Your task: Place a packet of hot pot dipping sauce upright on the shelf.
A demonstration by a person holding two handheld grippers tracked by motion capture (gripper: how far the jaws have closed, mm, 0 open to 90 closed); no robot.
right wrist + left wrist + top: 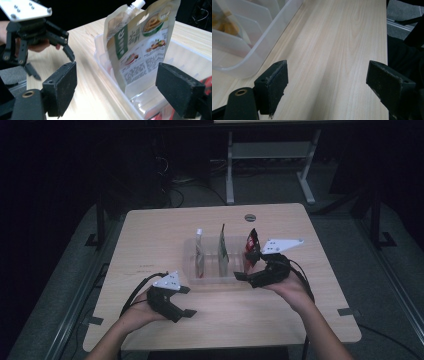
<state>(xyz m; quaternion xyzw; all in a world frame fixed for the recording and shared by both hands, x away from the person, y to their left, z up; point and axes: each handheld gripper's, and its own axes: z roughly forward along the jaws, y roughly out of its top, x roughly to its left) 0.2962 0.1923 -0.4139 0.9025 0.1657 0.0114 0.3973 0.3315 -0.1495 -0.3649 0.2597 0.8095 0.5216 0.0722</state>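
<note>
High view: a clear plastic divided bin (212, 270) sits mid-table on the pale wood-grain table (150, 235), its partitions keeping three flat pouches upright on edge. The right gripper (246, 266) stands at the bin's right end, just beside the red pouch (251, 241), jaws spread wide with nothing between them. The left gripper (186, 301) rests near the table's front edge, apart from the bin, jaws wide and empty. Dim lighting makes the pouch prints unreadable here.

Left gripper view: both black pads stand wide over bare tabletop. The bin's rounded corner (249, 65) lies at upper left; its contents are a blur behind frosted plastic.

Right gripper view: the white-and-green spouted pouch (140, 42) stands in its slot, leaning on a partition. The jaws frame it without contact. The red pouch (207, 83) is cut off at the edge.
</note>
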